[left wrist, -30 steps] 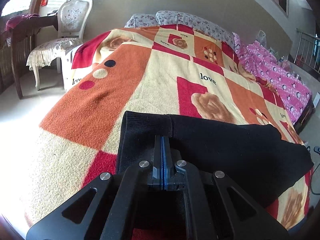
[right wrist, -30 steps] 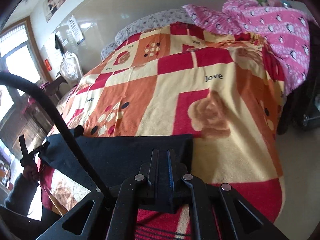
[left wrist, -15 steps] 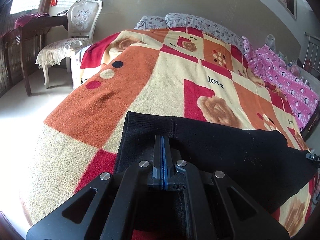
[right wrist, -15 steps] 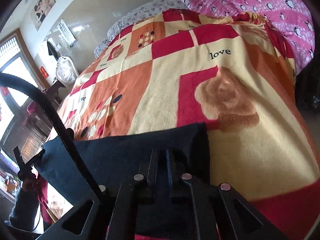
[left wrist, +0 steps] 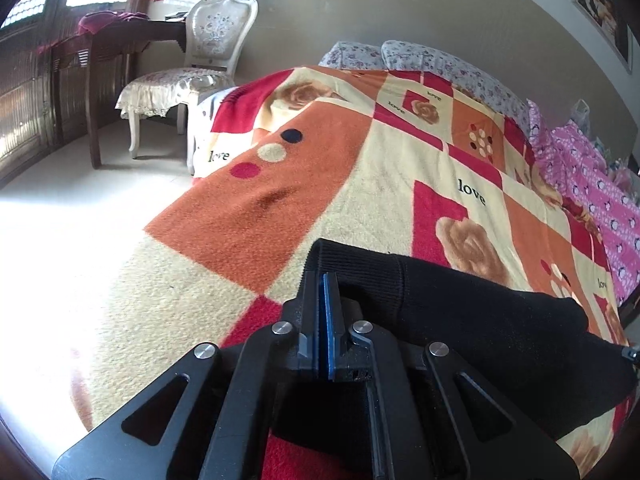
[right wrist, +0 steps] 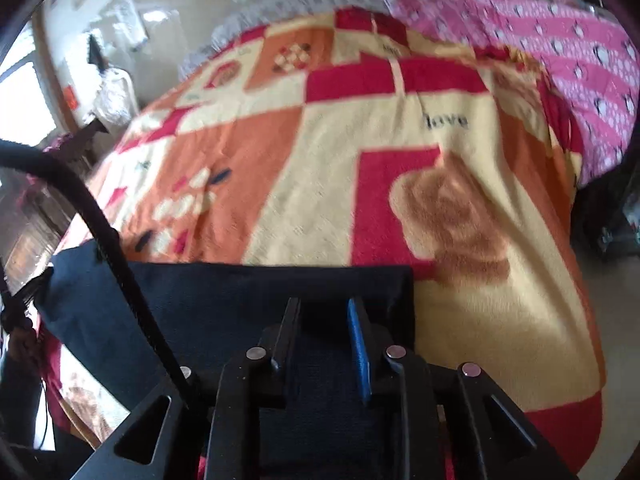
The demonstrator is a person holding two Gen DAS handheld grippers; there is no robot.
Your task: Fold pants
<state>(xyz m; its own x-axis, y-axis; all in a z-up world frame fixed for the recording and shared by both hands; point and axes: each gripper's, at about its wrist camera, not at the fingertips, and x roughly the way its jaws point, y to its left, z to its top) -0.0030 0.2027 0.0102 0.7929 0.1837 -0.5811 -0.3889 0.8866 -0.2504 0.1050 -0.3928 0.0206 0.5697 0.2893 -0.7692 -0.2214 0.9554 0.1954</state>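
The black pants (left wrist: pixel 480 328) lie folded across the near end of a bed, on a red, orange and cream blanket (left wrist: pixel 360 184). My left gripper (left wrist: pixel 325 280) is shut on their ribbed hem at the left corner, blue pads pressed together. In the right wrist view the pants (right wrist: pixel 224 304) reach from the left edge to a straight right edge. My right gripper (right wrist: pixel 324 306) sits over that right end. Its jaws are opening, with the cloth lying loose between and under the fingers (right wrist: pixel 358 320).
A white chair (left wrist: pixel 200 60) and a dark wooden desk (left wrist: pixel 104 40) stand on the floor left of the bed. Pillows (left wrist: pixel 440 64) lie at the head. A pink quilt (right wrist: pixel 560 60) is heaped along the bed's right side. A black cable (right wrist: pixel 100 232) crosses the right wrist view.
My right gripper has sunk closer to the blanket and its jaws have parted off the pants' right end. My left gripper has stayed shut on the hem and tilted slightly.
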